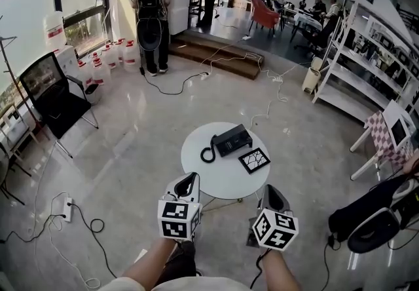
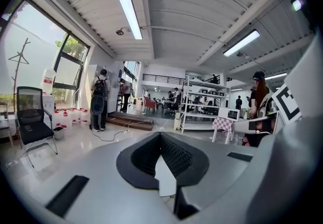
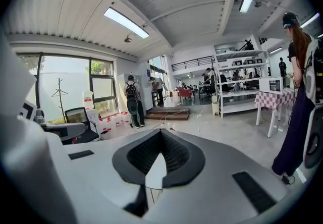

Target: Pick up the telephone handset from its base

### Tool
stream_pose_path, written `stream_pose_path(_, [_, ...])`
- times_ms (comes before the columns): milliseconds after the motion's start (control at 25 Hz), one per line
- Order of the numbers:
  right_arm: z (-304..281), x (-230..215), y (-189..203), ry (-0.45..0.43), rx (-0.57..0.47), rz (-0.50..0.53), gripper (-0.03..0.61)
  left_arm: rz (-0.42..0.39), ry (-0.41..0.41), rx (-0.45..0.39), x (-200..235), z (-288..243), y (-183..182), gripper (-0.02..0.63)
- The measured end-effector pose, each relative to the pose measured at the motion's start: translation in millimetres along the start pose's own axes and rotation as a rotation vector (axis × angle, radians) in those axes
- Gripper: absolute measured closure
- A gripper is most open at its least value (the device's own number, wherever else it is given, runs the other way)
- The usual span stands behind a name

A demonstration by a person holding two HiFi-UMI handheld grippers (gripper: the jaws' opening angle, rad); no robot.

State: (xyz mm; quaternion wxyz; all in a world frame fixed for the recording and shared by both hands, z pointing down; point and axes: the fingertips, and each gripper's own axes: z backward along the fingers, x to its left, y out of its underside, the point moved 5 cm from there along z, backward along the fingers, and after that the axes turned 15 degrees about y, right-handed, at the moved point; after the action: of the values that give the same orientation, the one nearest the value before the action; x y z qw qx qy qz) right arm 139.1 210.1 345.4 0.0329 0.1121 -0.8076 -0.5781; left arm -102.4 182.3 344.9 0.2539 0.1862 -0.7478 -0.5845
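A glossy floor strewn with cables lies ahead of the left gripper and right gripper, black chair and windows to their left, white shelving to their right, strip lights overhead.

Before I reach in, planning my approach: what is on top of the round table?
On the table: a black telephone and a patterned square card. Beneath them is hidden.

no writing, label or number is legible anywhere here.

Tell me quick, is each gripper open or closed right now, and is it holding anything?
Left gripper: closed, holding nothing.
Right gripper: closed, holding nothing.
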Motion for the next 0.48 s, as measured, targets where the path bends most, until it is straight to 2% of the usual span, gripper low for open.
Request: stream_pose_path(480, [-76.8, 34.5, -29.1, 0.019, -0.043, -0.006, 0.555, -0.021, 0.017, -0.022, 57.2, -62.2, -26.6, 0.598])
